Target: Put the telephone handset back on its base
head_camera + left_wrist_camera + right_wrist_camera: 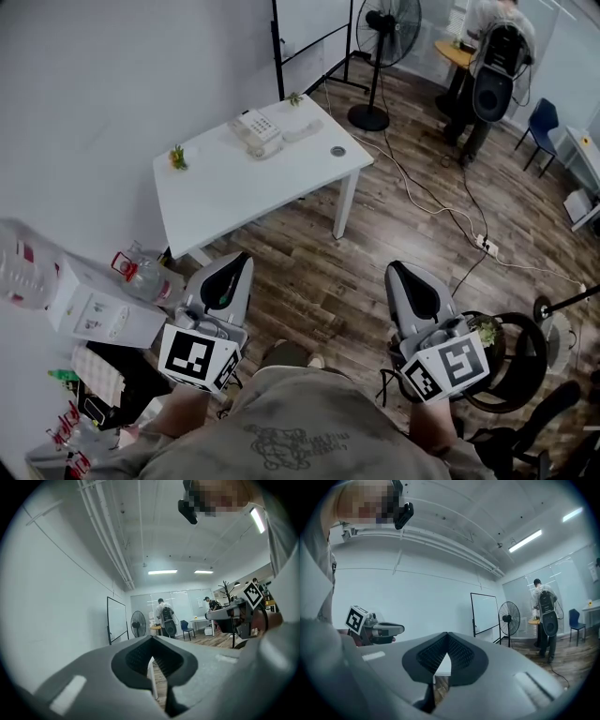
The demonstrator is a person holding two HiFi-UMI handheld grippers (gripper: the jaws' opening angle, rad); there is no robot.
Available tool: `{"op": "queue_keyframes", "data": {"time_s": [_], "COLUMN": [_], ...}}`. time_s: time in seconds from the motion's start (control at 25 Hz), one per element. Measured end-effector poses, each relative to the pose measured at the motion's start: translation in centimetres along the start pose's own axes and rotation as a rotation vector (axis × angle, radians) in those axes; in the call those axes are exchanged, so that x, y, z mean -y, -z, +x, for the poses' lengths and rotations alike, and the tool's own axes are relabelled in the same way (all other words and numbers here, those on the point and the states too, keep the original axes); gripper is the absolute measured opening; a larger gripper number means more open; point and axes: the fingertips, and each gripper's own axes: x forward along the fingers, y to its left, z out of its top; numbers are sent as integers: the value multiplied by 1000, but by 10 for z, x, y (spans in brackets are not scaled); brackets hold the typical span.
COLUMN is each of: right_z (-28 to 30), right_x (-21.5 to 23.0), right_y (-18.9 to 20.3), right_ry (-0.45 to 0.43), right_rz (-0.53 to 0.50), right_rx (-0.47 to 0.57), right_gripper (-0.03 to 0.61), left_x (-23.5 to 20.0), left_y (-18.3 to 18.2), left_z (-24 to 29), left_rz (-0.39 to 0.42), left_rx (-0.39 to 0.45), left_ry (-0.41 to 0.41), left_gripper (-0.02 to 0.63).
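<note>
A white telephone base (256,132) sits at the far side of a white table (234,187), well ahead of me. A pale oblong piece (302,129), seemingly the handset, lies on the tabletop just right of the base. Both grippers are held low near my body, far short of the table. In the head view my left gripper (234,262) and right gripper (397,270) point forward over the wood floor. The left gripper (152,640) and the right gripper (447,635) are each shut, with nothing between the jaws.
On the table stand a small plant (177,157), another plant (294,97) and a round dark disc (337,151). A standing fan (380,56) and a person (492,56) are beyond. Cables (441,211) cross the floor. Boxes and bottles (103,300) crowd the left, a black chair (511,366) the right.
</note>
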Motion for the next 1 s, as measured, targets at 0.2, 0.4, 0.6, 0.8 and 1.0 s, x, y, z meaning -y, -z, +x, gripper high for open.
{"op": "queue_keyframes", "data": {"time_s": [0.2,0.4,0.6,0.8,1.0], "right_z": [-4,1,17,48,89], "right_x": [15,30,41,60,81], "right_y": [-4,-3,7,10,16], "right_ry": [83,125,127,120,111], "right_rz": [-10,-8,-3,-14,-27], "right_rx": [40,51,20,-6,-43], "right_gripper": [60,264,255,255,253], "left_x": [-14,-26,-35,-51,-76], "left_y": [-7,1,7,13,24], "left_z": [-1,9,31,63,100], "left_rz": [6,11,4,18,6], "left_rx": [48,31,20,2,-10], "left_ry": [-84,-106,-93,-103,-103], "left_gripper": [157,195,196,196,196]}}
